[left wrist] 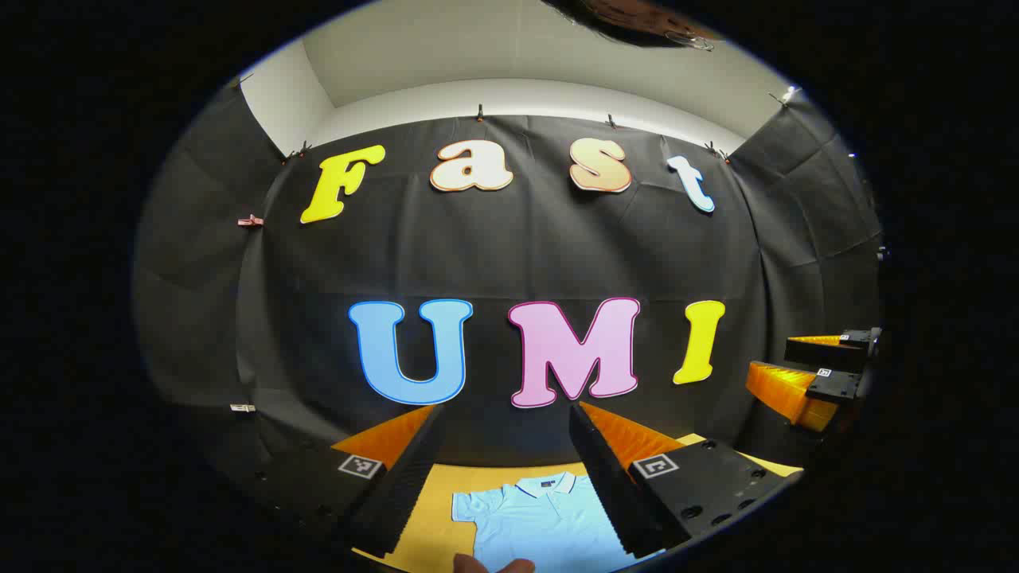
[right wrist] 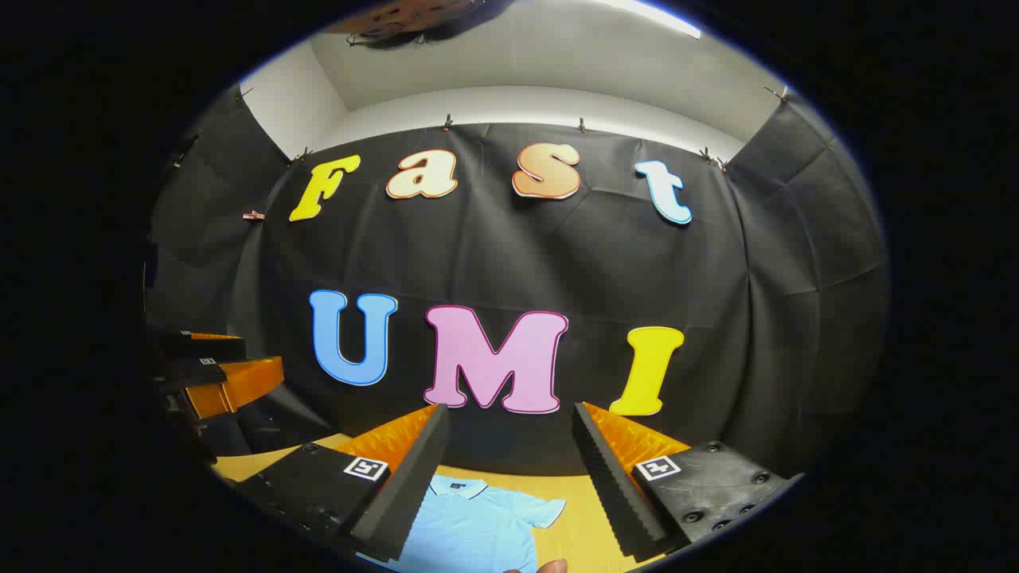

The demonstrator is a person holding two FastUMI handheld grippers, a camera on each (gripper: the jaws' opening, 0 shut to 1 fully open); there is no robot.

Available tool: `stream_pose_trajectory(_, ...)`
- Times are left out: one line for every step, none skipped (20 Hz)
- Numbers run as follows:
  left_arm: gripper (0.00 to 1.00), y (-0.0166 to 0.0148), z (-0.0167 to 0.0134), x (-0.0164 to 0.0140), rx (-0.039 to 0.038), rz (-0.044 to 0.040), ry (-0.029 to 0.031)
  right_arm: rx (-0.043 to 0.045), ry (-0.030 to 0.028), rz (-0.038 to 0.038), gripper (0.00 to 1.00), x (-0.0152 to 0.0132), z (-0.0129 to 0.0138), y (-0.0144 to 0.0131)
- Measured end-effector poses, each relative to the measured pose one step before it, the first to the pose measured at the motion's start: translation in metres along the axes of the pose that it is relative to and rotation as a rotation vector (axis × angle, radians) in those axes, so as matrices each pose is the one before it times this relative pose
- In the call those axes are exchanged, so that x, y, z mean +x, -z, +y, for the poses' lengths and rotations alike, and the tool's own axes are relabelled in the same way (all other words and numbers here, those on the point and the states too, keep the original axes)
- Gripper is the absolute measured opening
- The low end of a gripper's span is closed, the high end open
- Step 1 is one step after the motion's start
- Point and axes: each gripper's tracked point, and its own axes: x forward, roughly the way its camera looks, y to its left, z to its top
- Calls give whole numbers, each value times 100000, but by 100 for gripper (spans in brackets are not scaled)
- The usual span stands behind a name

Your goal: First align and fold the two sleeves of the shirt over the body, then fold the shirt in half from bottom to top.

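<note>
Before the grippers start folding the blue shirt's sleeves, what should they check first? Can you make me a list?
1. Shirt lies flat on the table, collar away from the person: ok.
2. Sleeves spread out, not yet folded: ok; one shows in the left gripper view, the other sleeve in the right gripper view.
3. Left gripper open and holding nothing: ok.
4. Right gripper open and holding nothing: ok.
5. Both grippers are raised above the shirt, not touching it: ok.
6. Bottom hem straight: cannot tell, it lies out of sight.
</note>
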Motion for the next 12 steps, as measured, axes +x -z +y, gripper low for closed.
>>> stream_pose_trajectory(98,88,7,57,225,225,191,-144,-341,251,96,155,118,-4)
stream_pose_trajectory(98,173,-49,46,481,138,257,-270,-313,-42,97,103,183,-15)
stream_pose_trajectory(98,102,14,55,581,414,-15,-102,-313,116,95,103,190,103)
stream_pose_trajectory(98,274,100,-30,555,411,-370,-62,-339,460,96,132,177,185)
stream_pose_trajectory(98,67,67,-2,414,301,12,-25,-416,487,94,36,178,137)
stream_pose_trajectory(98,152,-85,4,406,120,121,-148,-529,698,95,35,216,128)
stream_pose_trajectory(98,8,15,78,579,97,-62,-252,-280,469,97,159,51,189)
stream_pose_trajectory(98,84,108,76,486,-11,-182,-167,-80,462,94,63,85,41)
stream_pose_trajectory(98,12,-82,60,359,179,205,109,-181,648,95,43,62,208)
stream_pose_trajectory(98,145,-58,53,49,146,258,395,-184,454,97,53,58,175)
stream_pose_trajectory(98,4,-83,51,-44,298,262,380,13,519,97,79,-101,-2)
stream_pose_trajectory(98,41,9,35,-136,207,264,288,-34,299,97,82,-45,50)
